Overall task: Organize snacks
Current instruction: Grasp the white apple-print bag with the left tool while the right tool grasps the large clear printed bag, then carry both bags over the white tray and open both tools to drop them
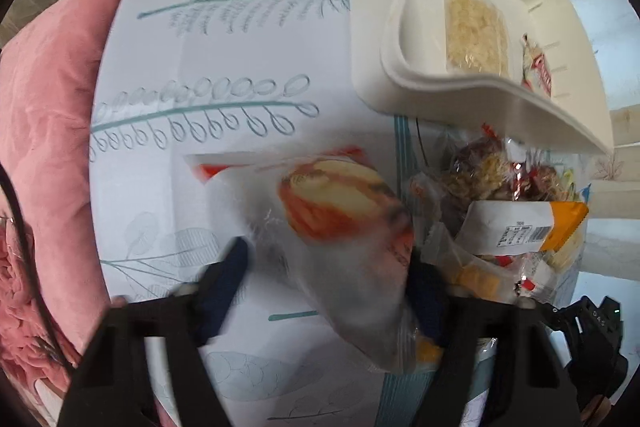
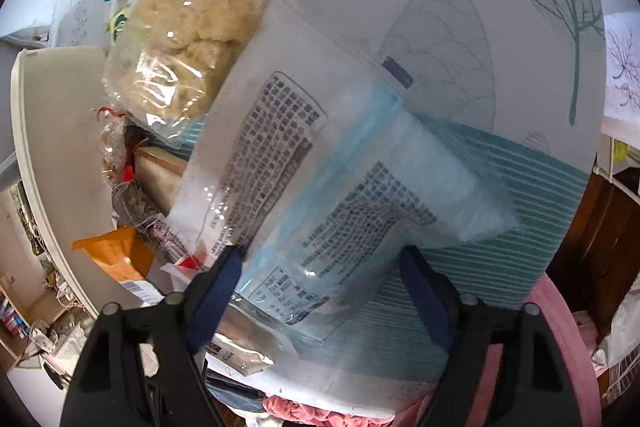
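My left gripper points down at the table, and a clear snack packet with a red and yellow picture lies between its blue pads; both pads touch the packet's edges, though the view is blurred. My right gripper has its pads against the two sides of a pale blue packet with printed text. That packet lies across a white packet with text. A white bin at the upper right holds a beige snack packet and a red and white one.
A pile of mixed snacks with an orange and white packet lies beside the bin on the leaf-print tablecloth. A pink cushion borders the table's left. In the right wrist view, a beige floss packet and the bin's wall are at left.
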The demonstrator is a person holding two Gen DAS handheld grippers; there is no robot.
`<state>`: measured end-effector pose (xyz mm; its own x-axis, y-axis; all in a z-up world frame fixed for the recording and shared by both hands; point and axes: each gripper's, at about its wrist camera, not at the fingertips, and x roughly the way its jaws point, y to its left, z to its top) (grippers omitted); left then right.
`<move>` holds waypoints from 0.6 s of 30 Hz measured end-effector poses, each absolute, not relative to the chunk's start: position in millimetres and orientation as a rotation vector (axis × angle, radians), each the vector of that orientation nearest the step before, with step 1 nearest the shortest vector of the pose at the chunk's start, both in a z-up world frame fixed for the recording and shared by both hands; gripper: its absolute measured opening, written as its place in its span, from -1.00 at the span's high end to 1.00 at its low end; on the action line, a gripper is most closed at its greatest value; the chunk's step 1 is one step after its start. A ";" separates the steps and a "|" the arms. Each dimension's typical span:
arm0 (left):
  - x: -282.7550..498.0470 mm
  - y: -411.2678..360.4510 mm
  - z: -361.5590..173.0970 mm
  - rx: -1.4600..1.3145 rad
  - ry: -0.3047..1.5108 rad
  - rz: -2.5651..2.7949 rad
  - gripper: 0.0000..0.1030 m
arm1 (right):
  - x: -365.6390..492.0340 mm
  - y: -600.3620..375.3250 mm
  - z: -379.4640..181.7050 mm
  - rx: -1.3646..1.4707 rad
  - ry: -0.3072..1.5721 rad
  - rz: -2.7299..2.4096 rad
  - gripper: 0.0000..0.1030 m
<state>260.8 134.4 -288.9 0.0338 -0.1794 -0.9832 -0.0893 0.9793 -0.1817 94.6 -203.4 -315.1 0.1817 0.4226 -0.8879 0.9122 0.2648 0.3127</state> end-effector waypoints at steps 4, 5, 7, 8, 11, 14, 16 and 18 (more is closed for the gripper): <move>257.1 127.6 -292.8 -0.250 1.537 -0.082 0.01 | 97.2 -209.1 -310.1 1.364 1.408 -0.543 -0.16; 256.8 126.3 -293.1 -0.248 1.535 -0.084 0.03 | 95.8 -210.4 -309.2 1.368 1.405 -0.541 -0.09; 256.1 125.6 -294.2 -0.252 1.543 -0.084 0.06 | 91.7 -212.3 -307.7 1.371 1.403 -0.535 0.03; 254.2 129.3 -293.3 -0.255 1.547 -0.083 0.06 | 90.0 -213.0 -306.7 1.371 1.402 -0.534 0.11; 248.1 133.0 -290.2 -0.263 1.561 -0.064 0.07 | 73.8 -222.5 -306.0 1.387 1.384 -0.524 0.26; 243.9 132.3 -285.9 -0.269 1.563 -0.062 0.08 | 62.6 -224.4 -303.5 1.409 1.361 -0.510 0.33; 241.0 130.1 -280.9 -0.265 1.554 -0.065 0.08 | 52.4 -224.5 -303.0 1.419 1.353 -0.499 0.41; 238.1 127.8 -274.9 -0.260 1.540 -0.070 0.08 | 46.2 -223.1 -298.4 1.418 1.340 -0.487 0.60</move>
